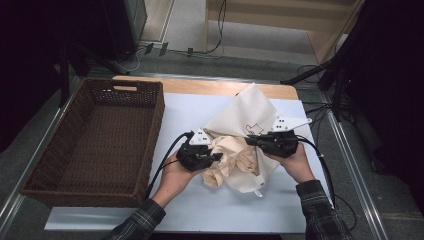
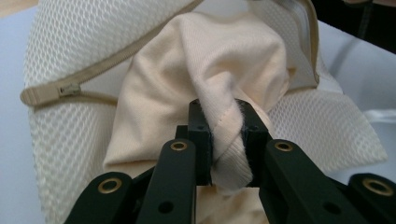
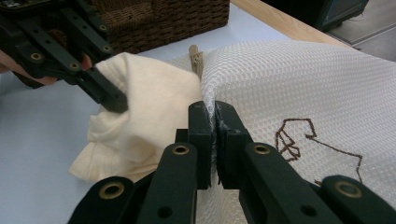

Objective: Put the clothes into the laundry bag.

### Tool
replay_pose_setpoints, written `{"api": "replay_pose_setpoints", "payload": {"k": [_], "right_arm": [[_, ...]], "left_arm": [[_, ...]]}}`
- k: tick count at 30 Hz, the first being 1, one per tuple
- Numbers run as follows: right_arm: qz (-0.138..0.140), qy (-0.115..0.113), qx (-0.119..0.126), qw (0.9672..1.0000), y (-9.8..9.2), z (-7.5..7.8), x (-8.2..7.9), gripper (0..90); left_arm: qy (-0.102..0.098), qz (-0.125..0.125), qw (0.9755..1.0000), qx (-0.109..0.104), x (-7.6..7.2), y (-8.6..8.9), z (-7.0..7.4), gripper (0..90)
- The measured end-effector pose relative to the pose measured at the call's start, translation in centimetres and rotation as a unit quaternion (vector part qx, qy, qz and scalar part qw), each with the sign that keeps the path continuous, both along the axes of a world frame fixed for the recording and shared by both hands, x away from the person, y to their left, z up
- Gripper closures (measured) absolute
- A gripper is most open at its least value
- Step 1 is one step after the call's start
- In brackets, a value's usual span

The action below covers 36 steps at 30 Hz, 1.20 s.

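A white mesh laundry bag [image 1: 247,112] with a brown embroidered outline lies on the white table cover, its zipper open. A cream cloth garment [image 1: 227,157] bulges out of the bag's mouth. My left gripper [image 1: 217,156] is shut on a bunched fold of the cream cloth [image 2: 210,60], which is pinched between the pads [image 2: 227,140]. The zipper pull [image 2: 70,88] lies to the left of that fold. My right gripper [image 1: 250,140] is shut on the mesh bag's edge [image 3: 289,84], the netting squeezed between its jaws [image 3: 214,135]. The left gripper [image 3: 112,100] shows across the cloth [image 3: 154,98].
A large dark wicker basket [image 1: 100,145] stands empty at the left of the table, close to my left hand. The white cover [image 1: 190,200] spreads toward the near edge. Cables trail from both grippers, and a wooden table edge [image 1: 210,86] runs along the back.
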State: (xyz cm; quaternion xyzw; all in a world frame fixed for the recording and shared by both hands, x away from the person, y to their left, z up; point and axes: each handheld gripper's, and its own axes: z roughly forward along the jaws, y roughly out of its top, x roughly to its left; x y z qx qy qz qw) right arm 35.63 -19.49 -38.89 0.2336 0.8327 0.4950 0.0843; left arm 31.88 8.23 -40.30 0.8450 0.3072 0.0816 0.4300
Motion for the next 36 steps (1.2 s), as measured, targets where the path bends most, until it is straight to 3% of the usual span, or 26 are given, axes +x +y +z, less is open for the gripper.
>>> {"api": "replay_pose_setpoints", "payload": {"k": [8,19,36], "right_arm": [[0.0,-0.001,0.002,1.0,-0.1,0.1,0.0,87.0],[0.001,-0.006,0.008,0.9999,-0.1,0.5,-0.2,87.0],[0.002,-0.007,0.009,0.9999,-0.1,0.6,-0.2,87.0]], "left_arm": [[-0.007,0.011,0.9998,-0.013,1.3,-1.7,-0.1,79.7],[-0.019,0.021,0.9996,-0.002,2.7,-4.1,-0.7,79.7],[-0.027,0.035,0.999,0.003,4.3,-5.3,-1.6,79.0]]}}
